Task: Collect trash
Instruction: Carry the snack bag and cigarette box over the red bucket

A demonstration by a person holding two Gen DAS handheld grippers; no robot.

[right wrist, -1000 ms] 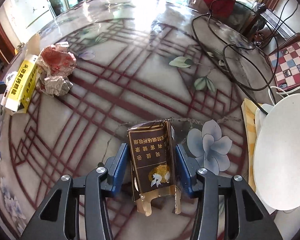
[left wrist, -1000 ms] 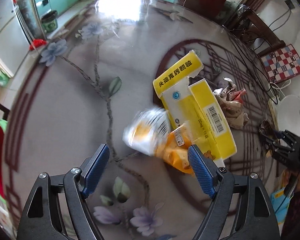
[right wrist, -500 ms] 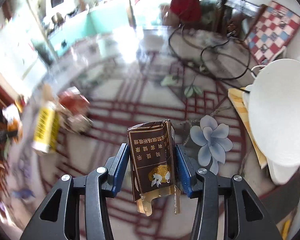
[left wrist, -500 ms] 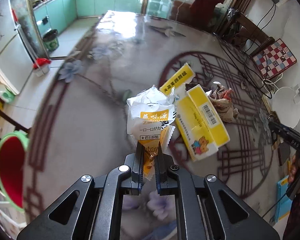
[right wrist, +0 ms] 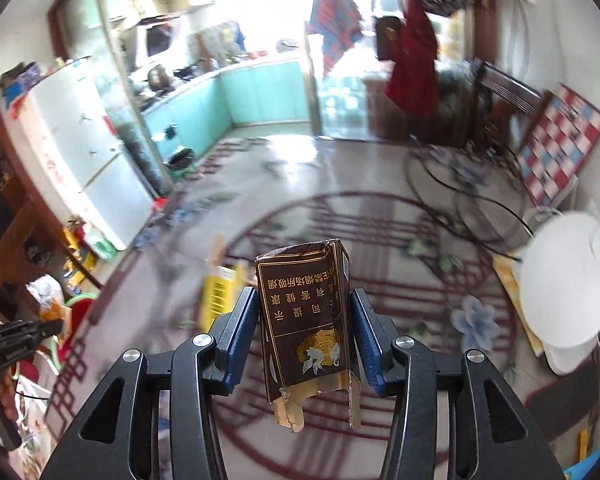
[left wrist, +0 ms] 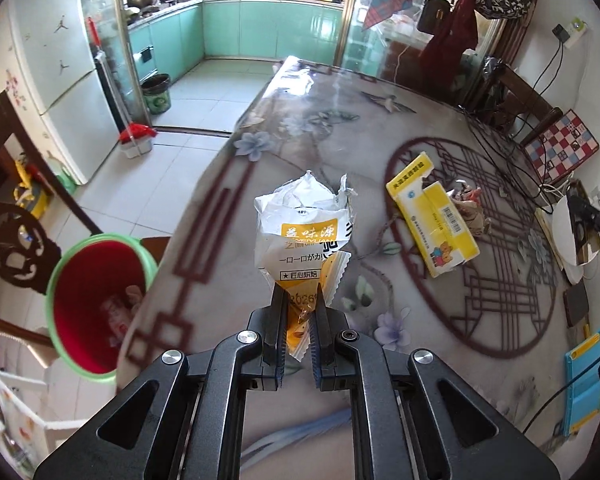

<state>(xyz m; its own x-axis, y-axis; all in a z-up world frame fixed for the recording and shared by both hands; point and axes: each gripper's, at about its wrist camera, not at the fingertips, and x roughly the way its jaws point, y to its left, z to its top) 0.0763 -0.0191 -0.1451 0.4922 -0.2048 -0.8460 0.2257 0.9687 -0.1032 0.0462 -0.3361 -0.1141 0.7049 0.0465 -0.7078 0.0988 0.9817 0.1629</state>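
the snack wrapper (left wrist: pixel 302 240) hangs over the table (left wrist: pixel 228 216), pinched at its lower corner by the left gripper (left wrist: pixel 299 330); that thin hold could slip before the red bin (left wrist: pixel 100 304). the right gripper (right wrist: pixel 305 334) clamps a cigarette pack (right wrist: pixel 306 320) aloft.

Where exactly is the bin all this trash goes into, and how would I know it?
Find the big patterned table, then follow its left edge toward the near corner. On the floor just beside that edge stands the bin: a round bucket, red inside with a bright green rim, unlike the dark bin farther off in the kitchen.
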